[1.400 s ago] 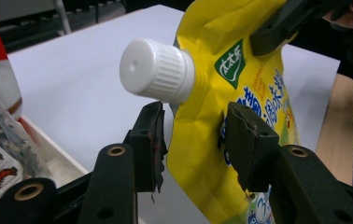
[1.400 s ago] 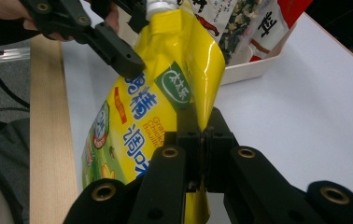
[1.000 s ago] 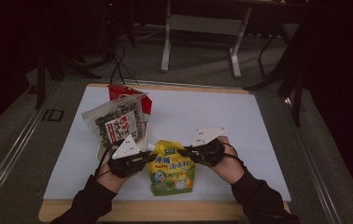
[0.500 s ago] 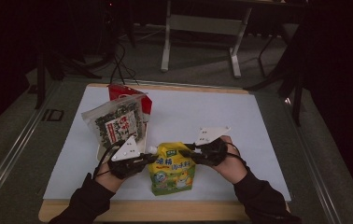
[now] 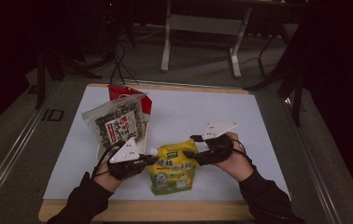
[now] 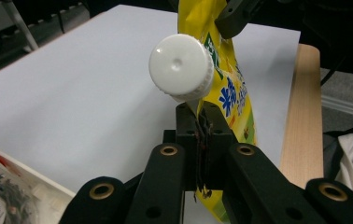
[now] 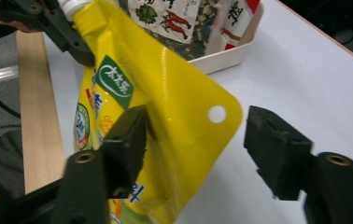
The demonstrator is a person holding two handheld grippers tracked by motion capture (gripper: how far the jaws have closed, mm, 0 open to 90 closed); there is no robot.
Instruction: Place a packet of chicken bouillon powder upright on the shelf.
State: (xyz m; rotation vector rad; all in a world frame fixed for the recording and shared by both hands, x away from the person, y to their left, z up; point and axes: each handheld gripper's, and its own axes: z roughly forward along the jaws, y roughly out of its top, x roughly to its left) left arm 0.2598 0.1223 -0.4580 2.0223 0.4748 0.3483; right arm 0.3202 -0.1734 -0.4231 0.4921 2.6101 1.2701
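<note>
A yellow spouted pouch (image 5: pixel 172 167) stands near the table's front edge, its white cap (image 6: pixel 181 67) toward my left hand. My left gripper (image 5: pixel 145 160) is shut on the pouch's edge (image 6: pixel 233 93) just below the cap, jaws pressed together (image 6: pixel 201 128). My right gripper (image 5: pixel 192 155) is at the pouch's other top corner. Its jaws have just been opening and stand apart (image 7: pixel 198 144). The corner with the punched hole (image 7: pixel 179 121) lies between them, and the right pad (image 7: pixel 272 149) is clear of it.
A white tray (image 5: pixel 101 151) behind the left hand holds a seaweed snack bag (image 5: pixel 116 122) and a red packet (image 5: pixel 128 93). The white mat (image 5: pixel 221 107) stretches to the right and back. A wooden table edge (image 5: pixel 165 211) runs along the front.
The right gripper has eased slightly to the right at the pouch's top corner. The left gripper and the pouch stay where they were.
</note>
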